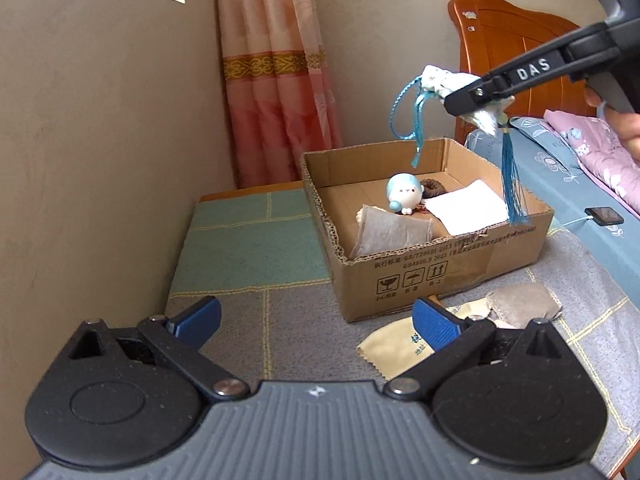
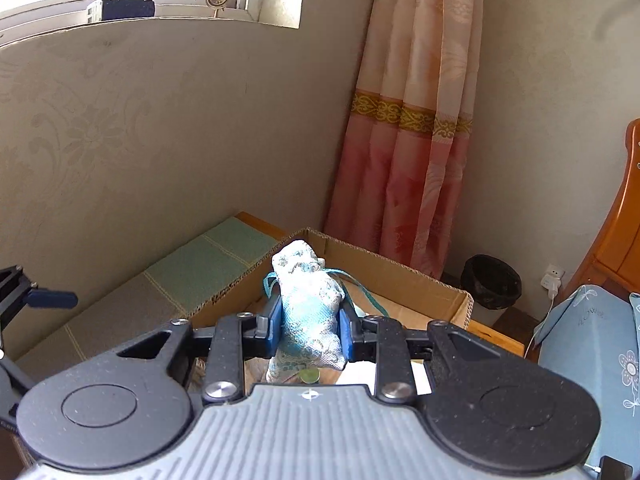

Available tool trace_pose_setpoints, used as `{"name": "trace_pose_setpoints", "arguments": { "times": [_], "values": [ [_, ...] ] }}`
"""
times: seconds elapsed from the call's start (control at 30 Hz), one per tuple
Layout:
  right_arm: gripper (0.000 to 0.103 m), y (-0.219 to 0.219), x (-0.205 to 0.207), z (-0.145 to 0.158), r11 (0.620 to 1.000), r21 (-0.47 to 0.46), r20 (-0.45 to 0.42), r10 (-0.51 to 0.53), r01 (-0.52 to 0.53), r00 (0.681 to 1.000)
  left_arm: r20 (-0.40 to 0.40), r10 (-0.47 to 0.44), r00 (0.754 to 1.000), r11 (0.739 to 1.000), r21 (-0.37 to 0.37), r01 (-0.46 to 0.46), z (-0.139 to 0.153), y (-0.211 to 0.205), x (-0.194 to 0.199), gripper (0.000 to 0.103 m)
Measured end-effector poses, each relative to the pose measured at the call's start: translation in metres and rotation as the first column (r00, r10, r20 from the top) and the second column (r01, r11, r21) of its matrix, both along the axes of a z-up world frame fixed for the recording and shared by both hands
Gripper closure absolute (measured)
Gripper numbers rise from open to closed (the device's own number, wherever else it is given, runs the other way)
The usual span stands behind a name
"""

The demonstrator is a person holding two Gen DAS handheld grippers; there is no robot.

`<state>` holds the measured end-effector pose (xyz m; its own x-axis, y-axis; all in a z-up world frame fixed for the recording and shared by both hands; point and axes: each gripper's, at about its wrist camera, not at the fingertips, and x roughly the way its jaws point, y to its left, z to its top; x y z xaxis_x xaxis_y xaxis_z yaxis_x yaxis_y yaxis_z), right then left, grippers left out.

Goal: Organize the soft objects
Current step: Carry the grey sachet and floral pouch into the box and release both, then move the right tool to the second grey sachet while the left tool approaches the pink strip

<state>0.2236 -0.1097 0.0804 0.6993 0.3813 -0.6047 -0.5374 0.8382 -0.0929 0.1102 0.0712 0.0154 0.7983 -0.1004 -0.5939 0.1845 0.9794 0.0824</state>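
The right tool (image 2: 308, 330) is clamped on a silvery-blue sachet (image 2: 308, 308), its blue pads pressing the cloth from both sides. In the left wrist view the same tool (image 1: 476, 98) reaches in from the upper right, holding the sachet (image 1: 444, 80) in the air above the far right part of an open box (image 1: 424, 276). A blue cord loop (image 1: 404, 108) droops from the sachet's left end and a blue tassel (image 1: 514, 184) hangs from its right end, down in front of the box's right wall. The left tool (image 1: 316, 320) is empty, its jaws spread wide, low over the grey and green mat (image 1: 248, 248) that covers the table in front of the box. In the box lie a small blue and white plush (image 1: 404, 192), a brown ring-shaped thing (image 1: 434, 188) behind it, a folded white cloth (image 1: 468, 208) on the right and a grey pouch (image 1: 390, 232) near the front wall. Outside the box, on the mat near its front right corner, lie a yellow cloth (image 1: 390, 350) and another grey pouch (image 1: 524, 302), both close to the left tool's right finger. A phone (image 1: 604, 216) on a cable lies on the bed (image 1: 560, 184) to the right, and a pink curtain (image 1: 276, 80) hangs behind the box.
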Motion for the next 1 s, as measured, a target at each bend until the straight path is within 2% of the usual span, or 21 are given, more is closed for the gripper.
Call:
{"name": "trace_pose_setpoints", "arguments": {
  "times": [0.37,0.4,0.47,0.53,0.6,1.0],
  "values": [
    [0.070,0.059,0.101,-0.013,0.999,0.007,-0.085,-0.048,0.049,0.995,-0.042,0.066,0.997,0.997,-0.038,-0.068,-0.015,0.033,0.005,0.001],
    [0.066,0.062,0.109,-0.015,0.998,0.010,-0.093,-0.057,0.058,0.994,-0.045,0.069,0.997,0.997,-0.041,-0.071,-0.016,0.035,0.005,0.001],
    [0.042,0.067,0.121,-0.019,0.997,0.009,-0.096,-0.081,0.082,0.992,-0.051,0.070,0.996,0.996,-0.048,-0.073,-0.018,0.038,0.005,0.001],
    [0.009,0.069,0.126,-0.022,0.992,0.004,-0.081,-0.125,0.125,0.989,-0.060,0.075,0.995,0.996,-0.051,-0.078,-0.020,0.040,0.006,0.001],
    [0.002,0.065,0.124,-0.023,0.990,0.017,-0.079,-0.137,0.138,0.987,-0.062,0.077,0.995,0.996,-0.048,-0.080,-0.021,0.041,0.006,0.001],
    [0.000,0.035,0.071,-0.004,0.985,0.002,-0.067,-0.175,0.175,0.982,-0.066,0.064,0.996,0.997,-0.038,-0.066,-0.018,0.030,-0.005,0.001]
  ]
}}
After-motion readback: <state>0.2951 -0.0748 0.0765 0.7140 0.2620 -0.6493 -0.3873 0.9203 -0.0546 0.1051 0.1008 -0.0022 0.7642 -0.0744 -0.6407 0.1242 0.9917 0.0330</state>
